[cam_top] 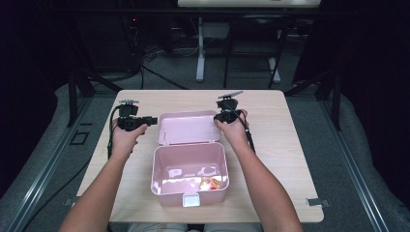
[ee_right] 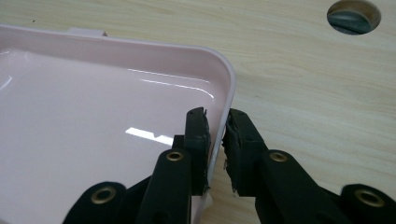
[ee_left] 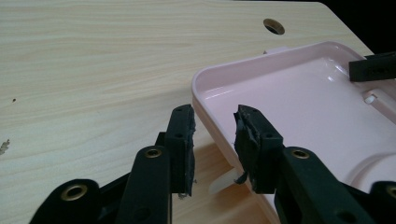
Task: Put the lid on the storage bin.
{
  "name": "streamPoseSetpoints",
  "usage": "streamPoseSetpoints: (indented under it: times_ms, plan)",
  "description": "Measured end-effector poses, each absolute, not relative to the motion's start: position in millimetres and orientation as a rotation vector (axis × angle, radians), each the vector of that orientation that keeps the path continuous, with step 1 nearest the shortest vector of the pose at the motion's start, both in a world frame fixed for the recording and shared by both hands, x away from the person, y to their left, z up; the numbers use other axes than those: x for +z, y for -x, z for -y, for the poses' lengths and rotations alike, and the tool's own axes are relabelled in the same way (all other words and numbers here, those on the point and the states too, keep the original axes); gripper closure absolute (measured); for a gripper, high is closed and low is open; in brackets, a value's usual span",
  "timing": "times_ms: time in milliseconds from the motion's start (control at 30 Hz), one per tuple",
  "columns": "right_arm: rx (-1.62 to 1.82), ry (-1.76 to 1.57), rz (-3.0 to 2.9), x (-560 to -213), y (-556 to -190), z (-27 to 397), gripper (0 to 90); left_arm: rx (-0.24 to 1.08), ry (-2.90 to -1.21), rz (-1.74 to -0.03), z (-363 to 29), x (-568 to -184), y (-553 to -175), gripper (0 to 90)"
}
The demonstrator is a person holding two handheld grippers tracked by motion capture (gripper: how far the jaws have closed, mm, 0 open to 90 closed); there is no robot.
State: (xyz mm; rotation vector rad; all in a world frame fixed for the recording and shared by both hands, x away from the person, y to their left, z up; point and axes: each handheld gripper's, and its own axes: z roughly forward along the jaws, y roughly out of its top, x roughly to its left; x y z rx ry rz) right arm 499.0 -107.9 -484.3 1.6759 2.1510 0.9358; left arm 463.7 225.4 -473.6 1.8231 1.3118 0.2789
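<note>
The right hand-held gripper [ee_right: 215, 140] is clamped on the side wall of the pale pink plastic lid [ee_right: 93, 121], one pad inside the rim and the other outside, right by the lid's rounded corner. You can see that pinch clearly in the right gripper view.

The left hand-held gripper [ee_left: 214, 142] is at the opposite edge of that same lid, but its jaws stand apart: the lid's wall sits between the pads, with the inner pad close against it and a visible gap on the outer side, so it's straddling rather than squeezing.

From above, the two grippers sit at either end of the lid, which lies flat and open side up on the light wooden tabletop [cam_top: 270, 106], each one held in a bare hand with the forearms coming in from the near edge.

Just behind the grippers, toward the person, is the matching pink rectangular plastic box [cam_top: 189, 174], open at the top and butted against the lid's near edge. Inside it, at the right-hand corner, there's a small orange and white crinkly packet [cam_top: 211, 183]. A white latch tab [cam_top: 190, 199] sticks out on the box's near wall.
</note>
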Motion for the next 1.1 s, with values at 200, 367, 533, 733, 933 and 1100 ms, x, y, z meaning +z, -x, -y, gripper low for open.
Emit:
streamPoseSetpoints:
  times_ms: [200, 367, 533, 733, 933, 1100]
  plan:
    - [0.951, -1.632, -2.123, -476, -493, 104, 82.4, 0.288, -1.816, -1.307, -224, -473, -463, 60.7]
    - [0.979, -1.608, -2.102, -471, -489, 104, 84.7, 0.285, -1.821, -1.304, -223, -473, -463, 58.8]
    - [1.024, -1.584, -2.078, -465, -485, 105, 86.9, 0.266, -1.823, -1.303, -220, -475, -464, 58.2]
    - [1.05, -1.593, -2.064, -461, -482, 107, 87.5, 0.226, -1.853, -1.297, -211, -478, -463, 58.2]
    - [1.06, -1.586, -2.05, -459, -479, 108, 87.6, 0.213, -1.839, -1.294, -207, -477, -462, 60.6]
    - [1.099, -1.592, -2.031, -460, -476, 113, 87.1, 0.219, -1.821, -1.283, -207, -473, -462, 65.3]
